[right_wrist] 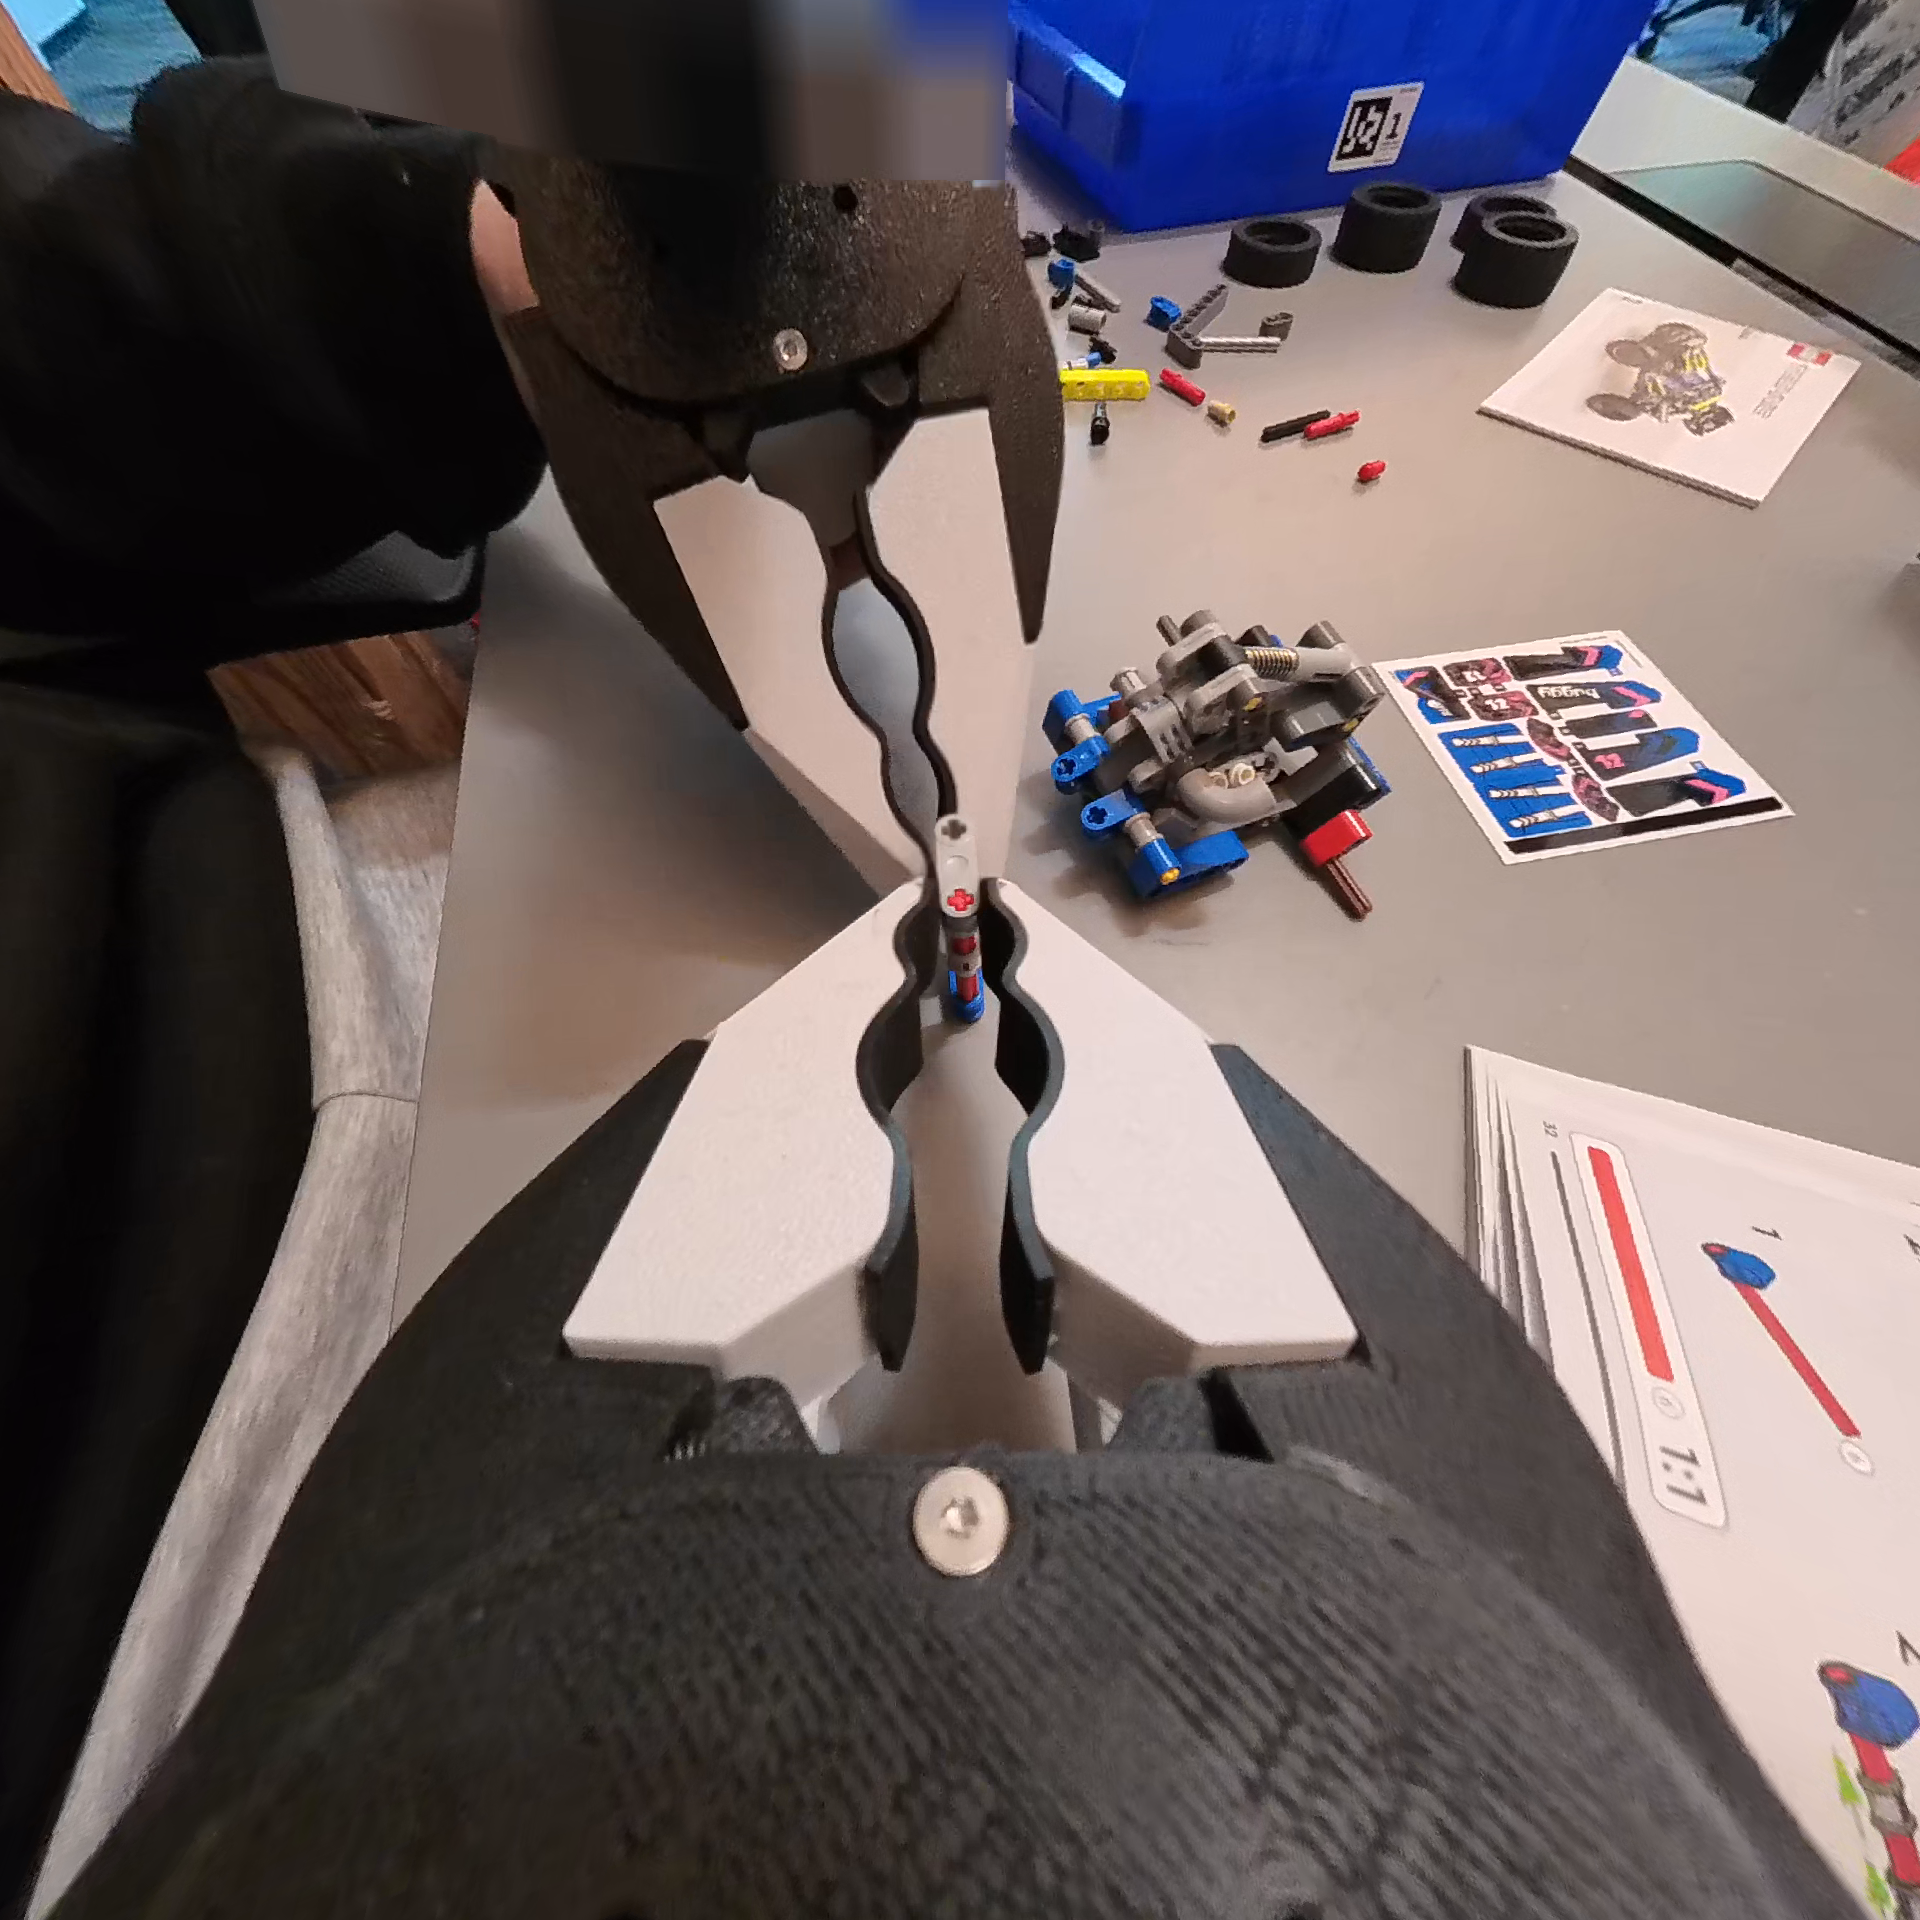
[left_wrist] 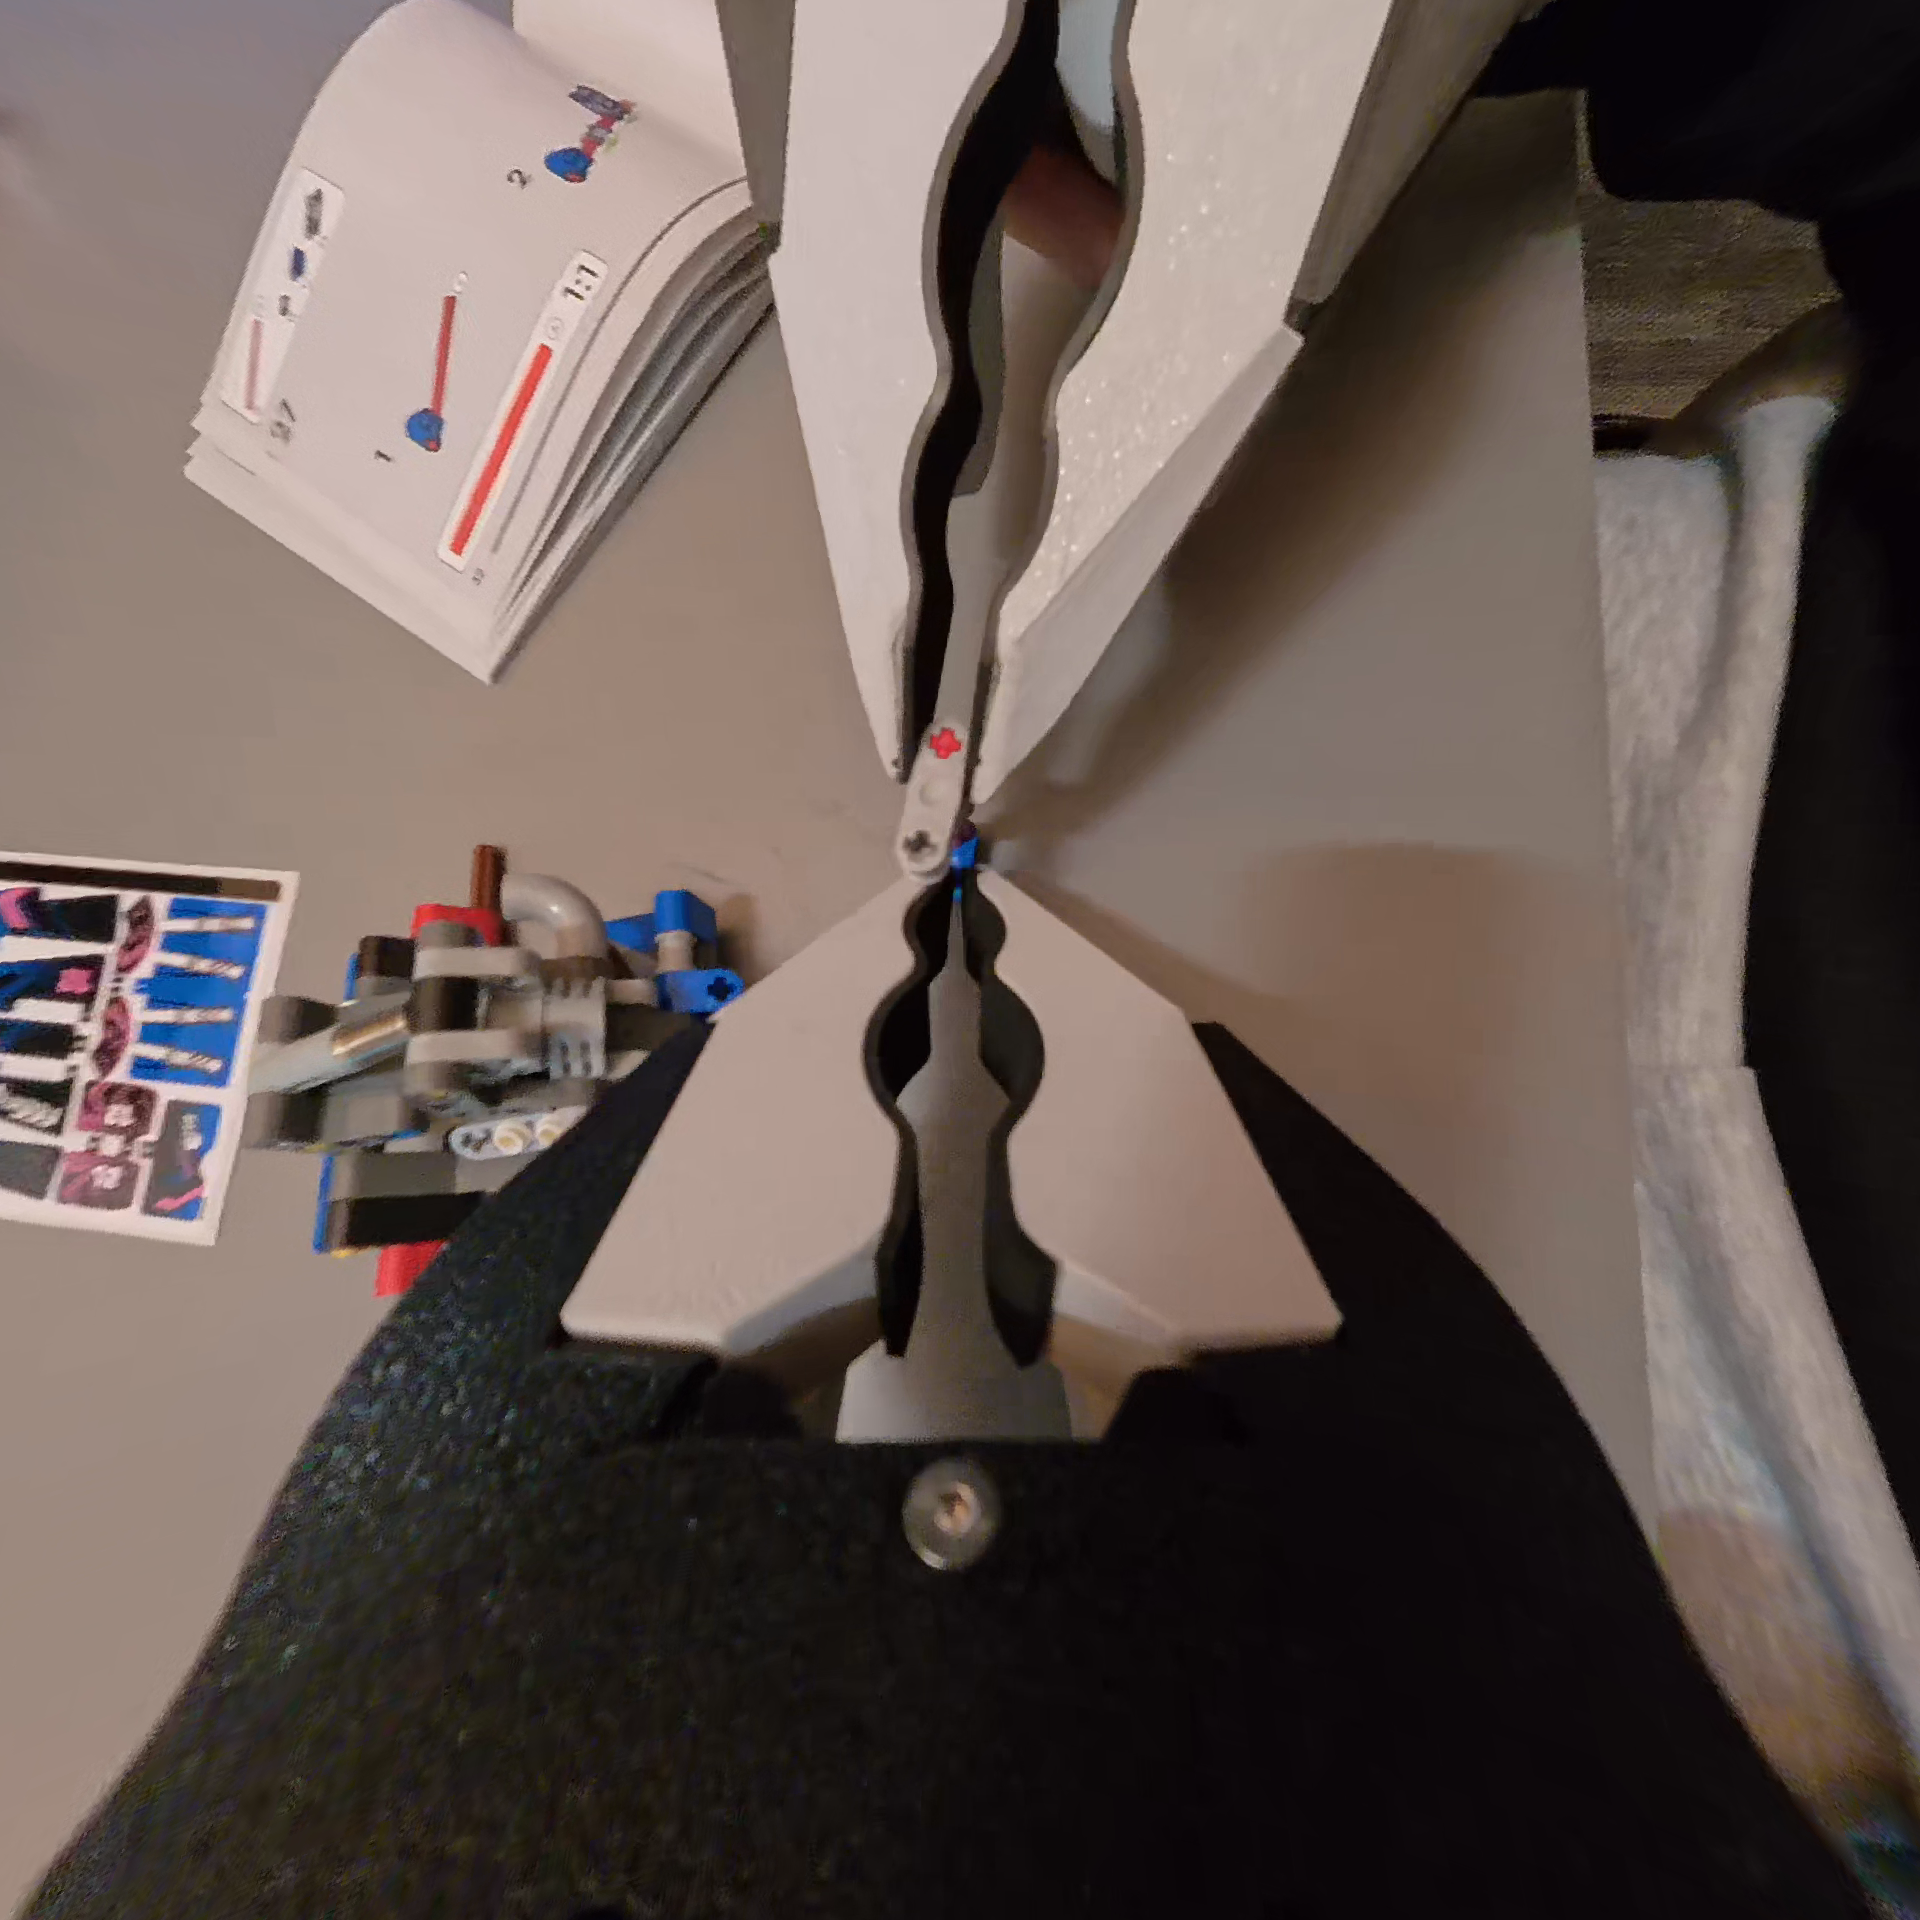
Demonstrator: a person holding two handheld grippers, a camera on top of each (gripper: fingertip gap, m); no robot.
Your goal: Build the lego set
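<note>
Right gripper [right_wrist: 961, 914] clenches a thin red axle with blue end piece [right_wrist: 964, 971], its long axis pointing to 12 o'clock. Left gripper [right_wrist: 951, 821], tip to tip opposite, pinches the small light-grey three-hole liftarm [right_wrist: 956, 854] (already threaded on the axle's tip). Part-built grey-and-blue chassis [right_wrist: 1216, 758] lies at 2 o'clock.

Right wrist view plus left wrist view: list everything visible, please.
bin: one, blue, table's far edge
tyres: four, black, beside the bin
loose pieces: many, mixed colours, before the bin
part-built model: one, grey, blue, black, mid-table
sticker sheet: one, multicoloured, right of the model
closed booklet: one, white, far right
open booklet: one, white, near right
grey beam: one, in left gripper
red axle: one, in right gripper
left gripper: white fingers, shut
right gripper: white fingers, shut
</note>
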